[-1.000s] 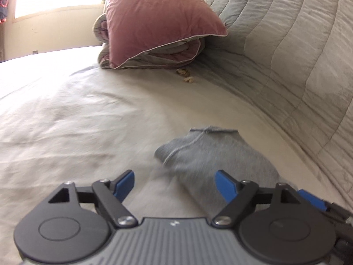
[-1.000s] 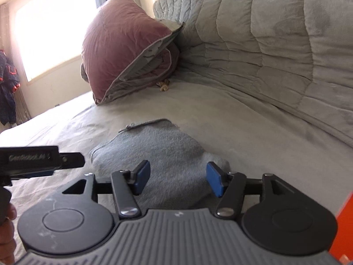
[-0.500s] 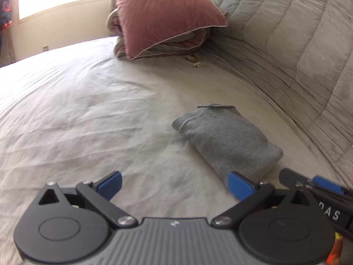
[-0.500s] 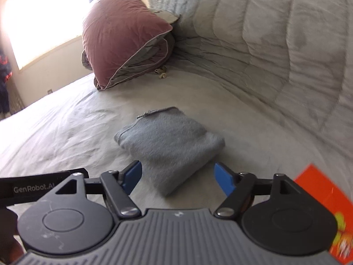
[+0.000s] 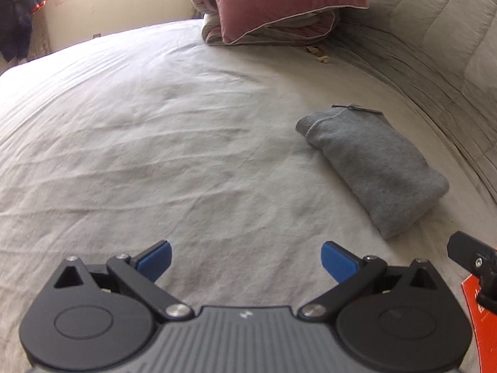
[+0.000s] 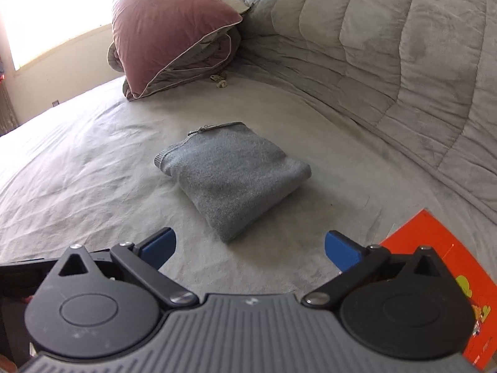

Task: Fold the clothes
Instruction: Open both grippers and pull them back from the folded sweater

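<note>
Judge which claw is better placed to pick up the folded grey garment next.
Right, probably. The folded grey garment lies straight ahead of the open right claw, almost centred between its fingers. From the open left claw, it sits off to the right side, so that hand would need to swing over first.

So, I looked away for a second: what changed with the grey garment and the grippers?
Both grippers backed away from the folded grey garment. The left gripper and right gripper have just been opening their jaws, with nothing between them. The garment, pink pillow and orange book stayed put.
</note>
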The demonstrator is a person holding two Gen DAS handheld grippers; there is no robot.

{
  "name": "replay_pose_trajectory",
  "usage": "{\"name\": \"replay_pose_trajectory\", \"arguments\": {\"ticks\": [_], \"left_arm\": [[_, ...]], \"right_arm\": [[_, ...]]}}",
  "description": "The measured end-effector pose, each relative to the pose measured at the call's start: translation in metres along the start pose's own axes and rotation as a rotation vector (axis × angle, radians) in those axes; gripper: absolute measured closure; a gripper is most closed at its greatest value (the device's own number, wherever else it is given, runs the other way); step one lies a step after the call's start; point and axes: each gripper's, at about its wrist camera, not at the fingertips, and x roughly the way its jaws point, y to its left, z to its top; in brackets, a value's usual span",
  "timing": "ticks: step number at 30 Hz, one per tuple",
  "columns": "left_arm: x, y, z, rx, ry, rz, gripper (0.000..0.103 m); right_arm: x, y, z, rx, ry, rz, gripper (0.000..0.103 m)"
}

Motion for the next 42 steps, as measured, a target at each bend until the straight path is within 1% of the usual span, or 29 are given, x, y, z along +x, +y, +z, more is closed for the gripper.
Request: {"name": "replay_pose_trajectory", "arguments": {"ticks": [4,7,11,17,42], "left_arm": [[0.000,-0.003,0.001,0.023,0.001,0.010,0.001],[-0.001,-0.007,0.003,0.052,-0.010,0.021,0.001],[-0.004,-0.011,0.003,0.068,-0.041,0.038,0.001],[-0.003,-0.010,0.002,0.082,-0.034,0.031,0.001],[-0.005,-0.013,0.003,0.117,-0.036,0.039,0.001]], "right_arm": [[-0.002,0.009,0.002,-0.078,-0.019,0.013,0.000],[0.000,0.010,0.003,-0.080,-0.031,0.008,0.000],[0.006,0.012,0.003,-0.075,-0.004,0.001,0.000],[0.008,0.016,0.001,-0.125,-0.024,-0.052,0.000],[0.009,0.012,0.004,-0.107,-0.016,-0.076,0.000]]}}
